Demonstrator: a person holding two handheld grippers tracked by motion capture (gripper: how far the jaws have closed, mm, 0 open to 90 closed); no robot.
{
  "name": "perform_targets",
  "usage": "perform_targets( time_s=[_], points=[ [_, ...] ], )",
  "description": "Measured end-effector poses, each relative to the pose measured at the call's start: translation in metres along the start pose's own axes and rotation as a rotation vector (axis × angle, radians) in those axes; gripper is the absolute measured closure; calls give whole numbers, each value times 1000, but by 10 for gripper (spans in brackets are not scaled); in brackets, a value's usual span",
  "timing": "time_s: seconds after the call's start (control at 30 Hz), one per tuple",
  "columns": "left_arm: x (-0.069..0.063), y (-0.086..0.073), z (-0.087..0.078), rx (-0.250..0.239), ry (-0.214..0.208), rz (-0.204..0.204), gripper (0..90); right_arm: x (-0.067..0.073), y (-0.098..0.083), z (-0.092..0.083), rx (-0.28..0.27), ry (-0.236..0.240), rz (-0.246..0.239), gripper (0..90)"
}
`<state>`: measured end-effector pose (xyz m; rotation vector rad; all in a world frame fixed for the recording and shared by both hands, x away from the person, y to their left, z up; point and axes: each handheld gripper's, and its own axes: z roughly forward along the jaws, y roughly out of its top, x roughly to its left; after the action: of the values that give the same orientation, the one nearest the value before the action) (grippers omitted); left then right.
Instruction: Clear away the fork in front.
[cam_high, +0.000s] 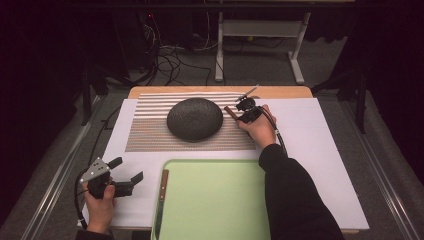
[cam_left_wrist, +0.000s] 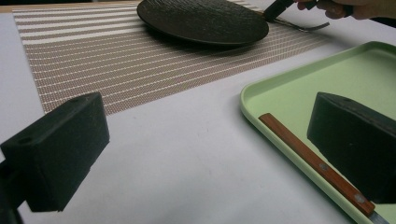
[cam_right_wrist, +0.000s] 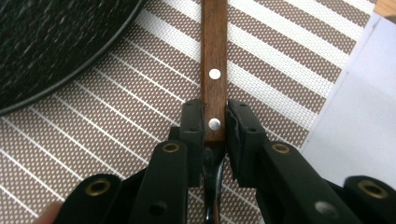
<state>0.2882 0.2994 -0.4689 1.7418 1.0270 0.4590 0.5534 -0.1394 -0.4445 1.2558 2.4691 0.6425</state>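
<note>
plate (cam_high: 194, 119): black speckled | mat (cam_high: 150, 135): brown-white striped | tray (cam_high: 215, 200): green

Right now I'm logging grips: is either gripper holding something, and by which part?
The right gripper clamps a wooden-handled utensil by the handle, at the rivet near its metal end, beside the dark plate. The left gripper is open and holds nothing.

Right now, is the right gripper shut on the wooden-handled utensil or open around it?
Shut: the right gripper has both pads pressed against the wooden handle above the striped placemat.
</note>
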Motion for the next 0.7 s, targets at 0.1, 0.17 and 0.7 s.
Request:
perform_targets(
  time_s=[0.1, 0.17, 0.7],
  points=[
    [1, 0, 0, -3, -2, -2, 0, -1, -2, -1, -15, 7, 10, 785],
    [0, 0, 0, -3, -2, -2, 0, -4, -5, -2, -37, 22, 23, 785],
    [0, 0, 1, 4, 3, 3, 0, -12, -12, -32, -170, 64, 32, 786]
  ],
)
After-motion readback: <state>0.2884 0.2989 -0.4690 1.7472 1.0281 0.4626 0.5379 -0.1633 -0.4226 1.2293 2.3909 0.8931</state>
